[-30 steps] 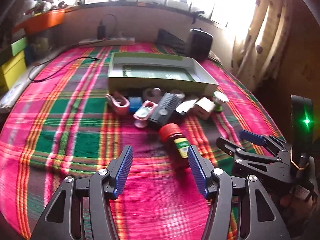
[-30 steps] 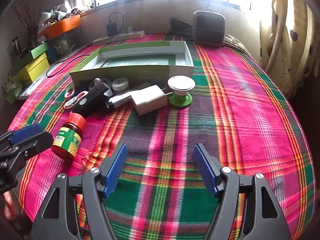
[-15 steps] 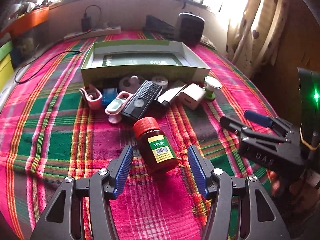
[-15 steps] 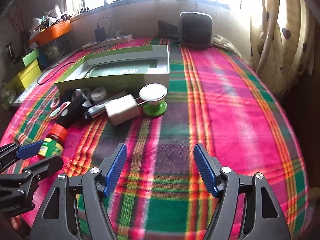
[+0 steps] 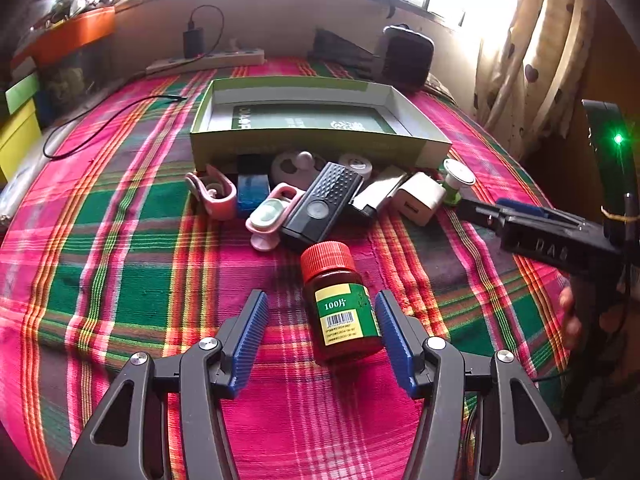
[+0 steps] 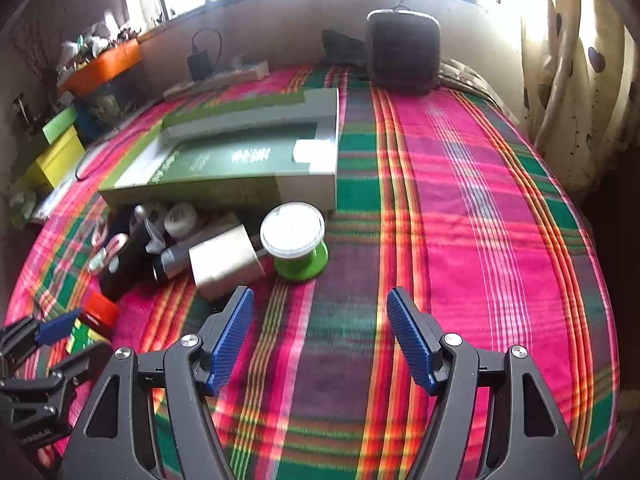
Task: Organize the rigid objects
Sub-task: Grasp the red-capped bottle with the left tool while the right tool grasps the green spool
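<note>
1. The left gripper [image 5: 320, 334] is spread wide over the plaid blanket [image 5: 120, 280].
2. A brown bottle [image 5: 342, 312] with a red cap lies between its blue pads [image 5: 250, 338], closer to the right pad and about touching it, cap pointing away from the camera.
3. Beyond the cap sits a cluster: pink clip [image 5: 212, 196], black remote [image 5: 322, 206], white charger [image 5: 418, 198], green spool [image 5: 456, 180], all just in front of the open green box [image 5: 320, 144].
4. The right gripper [image 6: 320, 336] is likewise wide open, holding nothing, with bare blanket between its fingers; the white charger and green spool lie just ahead and to its left.
</note>
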Demonstrator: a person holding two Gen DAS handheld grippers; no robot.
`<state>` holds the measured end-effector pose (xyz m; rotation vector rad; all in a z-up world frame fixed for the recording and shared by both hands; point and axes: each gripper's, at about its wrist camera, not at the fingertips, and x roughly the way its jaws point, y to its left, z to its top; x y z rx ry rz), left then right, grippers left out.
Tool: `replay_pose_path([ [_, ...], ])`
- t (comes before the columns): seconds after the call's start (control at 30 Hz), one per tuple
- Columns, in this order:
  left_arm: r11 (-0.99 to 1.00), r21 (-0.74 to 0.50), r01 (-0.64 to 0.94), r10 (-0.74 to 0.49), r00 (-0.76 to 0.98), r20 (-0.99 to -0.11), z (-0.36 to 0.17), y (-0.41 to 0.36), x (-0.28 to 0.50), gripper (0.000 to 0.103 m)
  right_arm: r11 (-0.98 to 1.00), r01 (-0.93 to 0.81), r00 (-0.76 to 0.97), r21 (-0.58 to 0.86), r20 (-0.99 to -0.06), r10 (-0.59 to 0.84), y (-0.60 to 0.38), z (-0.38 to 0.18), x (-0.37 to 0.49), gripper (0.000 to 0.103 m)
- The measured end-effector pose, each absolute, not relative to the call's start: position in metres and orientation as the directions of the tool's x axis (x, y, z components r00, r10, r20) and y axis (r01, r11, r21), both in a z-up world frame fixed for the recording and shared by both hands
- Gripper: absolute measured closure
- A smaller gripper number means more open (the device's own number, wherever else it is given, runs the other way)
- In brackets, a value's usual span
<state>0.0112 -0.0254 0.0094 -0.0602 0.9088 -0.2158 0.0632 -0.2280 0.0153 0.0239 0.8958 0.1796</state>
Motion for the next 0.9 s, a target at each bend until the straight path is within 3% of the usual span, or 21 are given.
replay_pose_path([
  [0.37, 0.981, -0.135, 0.137, -0.191, 0.601, -0.776, 0.010, -0.017, 0.016, 0.048, 0.975, -0.166, 0.631, 0.147, -0.744, 0.219, -0.228, 0.024, 0.081, 0.034],
  [0.73, 0.983, -0.127, 0.131, -0.181, 0.604, -0.776, 0.009, -0.013, 0.018, 0.057, 0.979, -0.172, 0.629, 0.111, -0.752, 0.196, -0.223, 0.021, 0.095, 0.034],
  [0.9, 0.984, -0.123, 0.125, -0.174, 0.607, -0.776, 0.009, -0.010, 0.019, 0.062, 0.978, -0.166, 0.629, 0.122, -0.751, 0.201, -0.224, 0.021, 0.097, 0.051],
])
